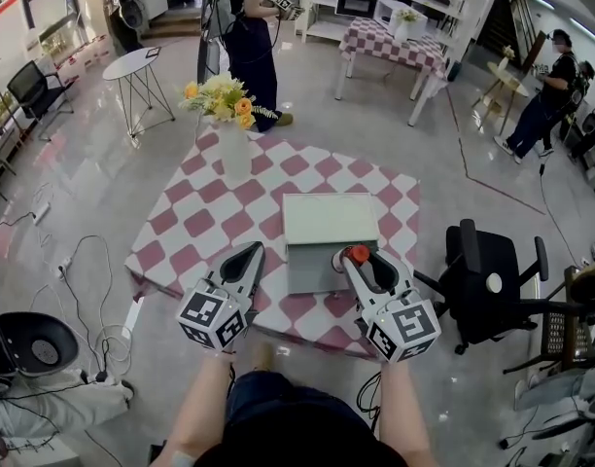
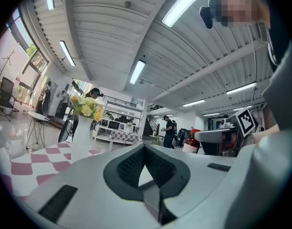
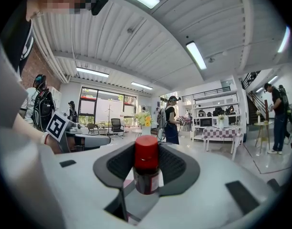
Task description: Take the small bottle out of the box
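R tongs (image 3: 147, 152) gripped a small dark bottle w/ red cap (image 3: 147, 171), upright btwn the pads. In head view it sat over the near-right edge of the pale grey rectangular box (image 1: 329, 220) on the pink-white checked bench (image 1: 181, 230). L tongs (image 2: 145, 152) were pinched together w/ 0 inside, just left of the box.

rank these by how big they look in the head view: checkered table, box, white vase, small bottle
1. checkered table
2. box
3. white vase, which stands farther from the camera, so its real size is unsure
4. small bottle, of which only the red cap shows
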Demonstrator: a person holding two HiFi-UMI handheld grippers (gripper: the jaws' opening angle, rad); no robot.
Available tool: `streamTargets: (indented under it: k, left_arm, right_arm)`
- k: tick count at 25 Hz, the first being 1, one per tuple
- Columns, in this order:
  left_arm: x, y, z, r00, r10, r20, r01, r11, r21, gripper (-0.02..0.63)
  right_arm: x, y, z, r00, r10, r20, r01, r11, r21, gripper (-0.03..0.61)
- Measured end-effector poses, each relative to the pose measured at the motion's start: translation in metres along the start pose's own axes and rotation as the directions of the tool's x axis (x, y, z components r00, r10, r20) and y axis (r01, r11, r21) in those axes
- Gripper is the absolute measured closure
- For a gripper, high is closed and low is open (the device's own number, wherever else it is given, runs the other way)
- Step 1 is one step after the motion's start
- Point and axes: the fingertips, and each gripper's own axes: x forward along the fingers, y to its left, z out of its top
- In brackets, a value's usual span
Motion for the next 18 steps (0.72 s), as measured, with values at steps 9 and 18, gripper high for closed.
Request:
streamTargets:
  k: [9, 18]
  left_arm:
    - [-0.004, 0.0, 0.011, 1.0, 0.016, 0.017, -0.016, 1.0, 0.001, 0.612]
    - [-0.007, 0.0, 0.023, 0.999, 0.029, 0.035, -0.029, 1.0, 0.004, 0.612]
  right_arm:
    - [-0.006, -0.003, 0.011, 1.0, 0.001, 0.016, -0.001, 1.0, 0.001, 0.431]
    - [-0.009, -0.003, 0.02, 1.0, 0.012, 0.029, -0.012, 1.0, 0.006, 0.431]
